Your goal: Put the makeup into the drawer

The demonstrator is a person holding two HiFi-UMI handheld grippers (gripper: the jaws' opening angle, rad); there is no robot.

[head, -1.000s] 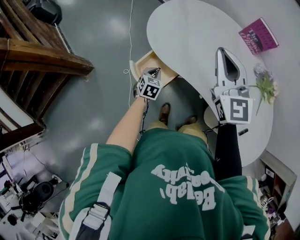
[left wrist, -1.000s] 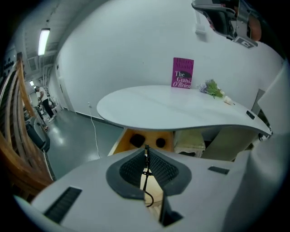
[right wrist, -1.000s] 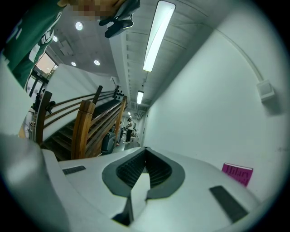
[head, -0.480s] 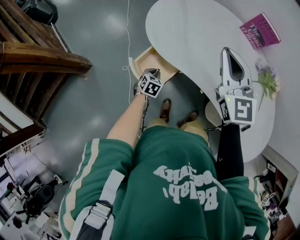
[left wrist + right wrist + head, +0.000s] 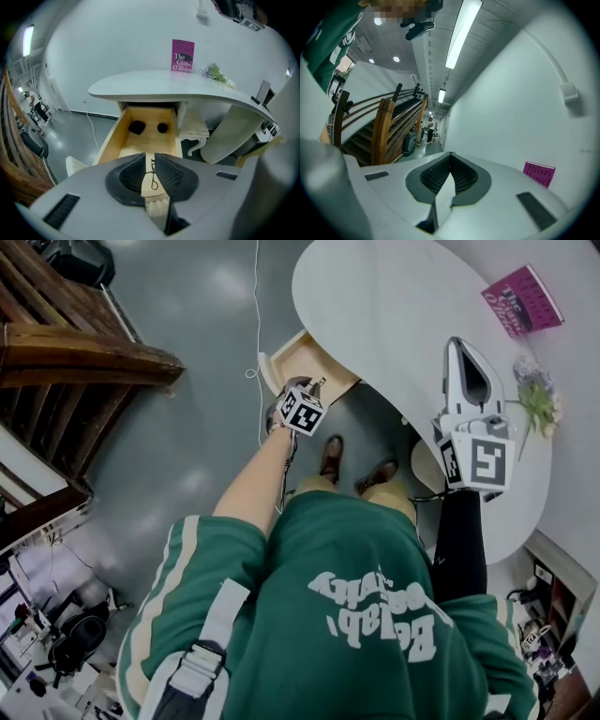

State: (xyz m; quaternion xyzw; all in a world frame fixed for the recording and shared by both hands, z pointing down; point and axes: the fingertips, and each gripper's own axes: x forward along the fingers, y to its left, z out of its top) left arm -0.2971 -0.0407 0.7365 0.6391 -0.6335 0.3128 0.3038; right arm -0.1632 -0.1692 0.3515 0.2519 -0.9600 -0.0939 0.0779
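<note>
The wooden drawer (image 5: pixel 292 358) stands pulled out from under the white table (image 5: pixel 394 306). Two dark makeup items (image 5: pixel 137 127) (image 5: pixel 162 127) lie at its far end. My left gripper (image 5: pixel 317 385) hangs over the drawer's near end, pointing steeply down. In the left gripper view it (image 5: pixel 152 174) is shut on a thin black wire makeup tool (image 5: pixel 153 169), which dangles between the pads above the drawer floor (image 5: pixel 147 140). My right gripper (image 5: pixel 457 343) is held level over the table top, shut, with nothing in it; its pads (image 5: pixel 440 176) meet at the tips.
A pink book (image 5: pixel 521 302) stands at the table's back by the wall, and a flower sprig (image 5: pixel 534 401) lies beside it. A wooden staircase (image 5: pixel 75 343) is at the left. A white cord (image 5: pixel 258 315) runs along the grey floor. The person's shoes (image 5: pixel 328 460) are under the table's edge.
My left gripper has sunk a little toward the open drawer, still holding the wire tool. The right gripper has hardly moved.
</note>
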